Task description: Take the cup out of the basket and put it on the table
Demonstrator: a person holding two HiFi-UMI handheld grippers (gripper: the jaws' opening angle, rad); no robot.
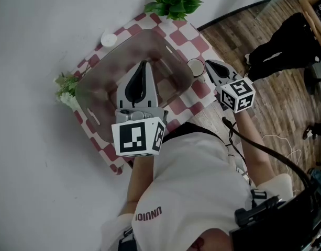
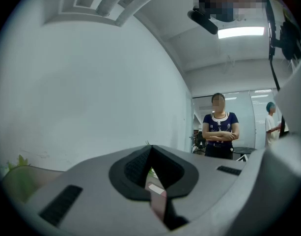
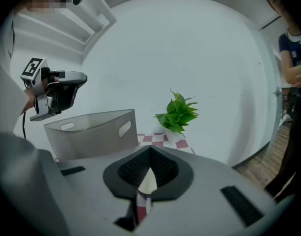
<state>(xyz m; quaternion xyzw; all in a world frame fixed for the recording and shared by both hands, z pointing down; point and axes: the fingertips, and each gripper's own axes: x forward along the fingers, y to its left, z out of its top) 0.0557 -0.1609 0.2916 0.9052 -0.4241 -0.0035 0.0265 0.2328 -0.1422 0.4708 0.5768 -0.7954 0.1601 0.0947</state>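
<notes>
Soft, even indoor light with muted colours and faint shadows. A long white ceiling light strip [image 2: 241, 32] glares. Both gripper views bulge fisheye-style, corners black; up close the grey left tool [image 2: 151, 148] and grey right tool [image 3: 150, 151] look blurred.

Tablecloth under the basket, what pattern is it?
The tablecloth has red and white checks; see head view.

**Cup held just outside the basket**

A small white cup [image 1: 196, 67], mouth up, is pinched at its rim by the closed right claw [image 1: 206, 64], just beside the basket's [image 1: 97, 95] right wall. The smoky, see-through basket, with slot handles, stands upright on the red-and-white checked desk [image 1: 198, 90].
</notes>
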